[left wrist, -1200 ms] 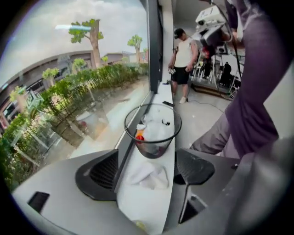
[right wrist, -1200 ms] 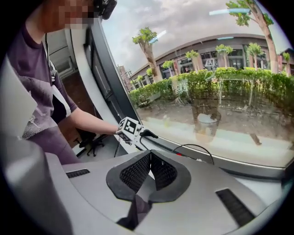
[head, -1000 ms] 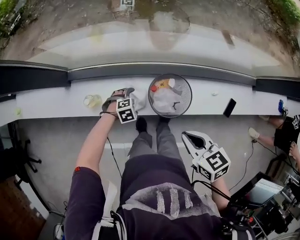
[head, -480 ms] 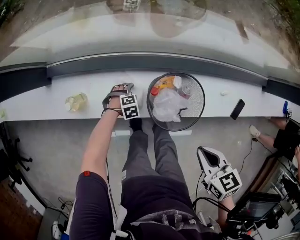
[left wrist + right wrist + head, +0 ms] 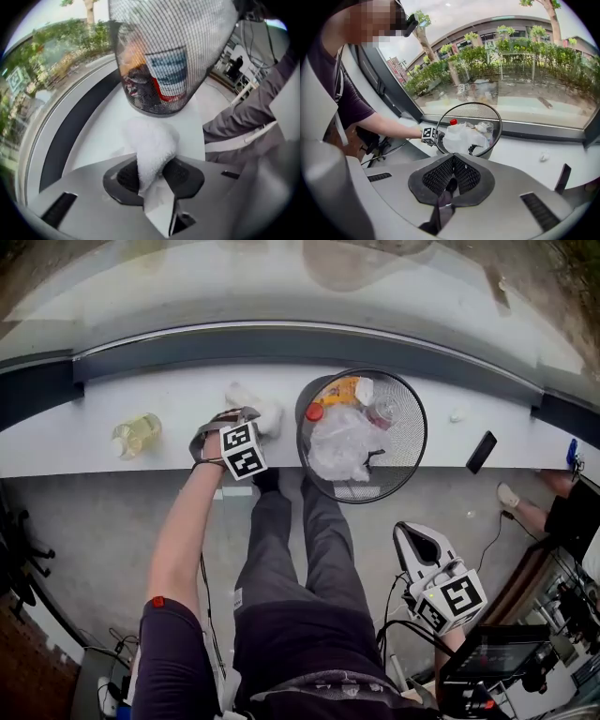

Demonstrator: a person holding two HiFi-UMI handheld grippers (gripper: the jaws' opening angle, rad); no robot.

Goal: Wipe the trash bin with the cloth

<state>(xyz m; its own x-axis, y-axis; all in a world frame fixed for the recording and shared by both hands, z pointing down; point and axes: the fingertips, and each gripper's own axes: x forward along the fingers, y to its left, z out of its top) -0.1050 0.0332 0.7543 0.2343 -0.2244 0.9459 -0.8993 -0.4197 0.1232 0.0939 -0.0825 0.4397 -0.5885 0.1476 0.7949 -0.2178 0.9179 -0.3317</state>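
Observation:
A black wire-mesh trash bin (image 5: 405, 442) full of litter stands on the white ledge (image 5: 169, 390). Just left of it lies a white cloth (image 5: 255, 401). My left gripper (image 5: 246, 414) reaches onto the ledge, its jaws closing. In the left gripper view the dark pads (image 5: 125, 177) pinch the cloth (image 5: 151, 147), with the bin (image 5: 164, 56) close ahead. My right gripper (image 5: 413, 534) hangs low by the person's right leg, away from the ledge. It is shut with nothing in it (image 5: 453, 177), and it faces the bin (image 5: 492, 117) from a distance.
A small bottle of yellowish liquid (image 5: 134, 435) lies on the ledge at the left. Right of the bin sit a paper scrap (image 5: 457, 414) and a dark phone (image 5: 482, 452). A window runs behind the ledge. Another person's foot (image 5: 511, 495) and equipment (image 5: 487, 657) are at the lower right.
The left gripper's jaws, wide apart over the cloth before, have come together on it. The head view has shifted, and the right gripper now hangs farther back.

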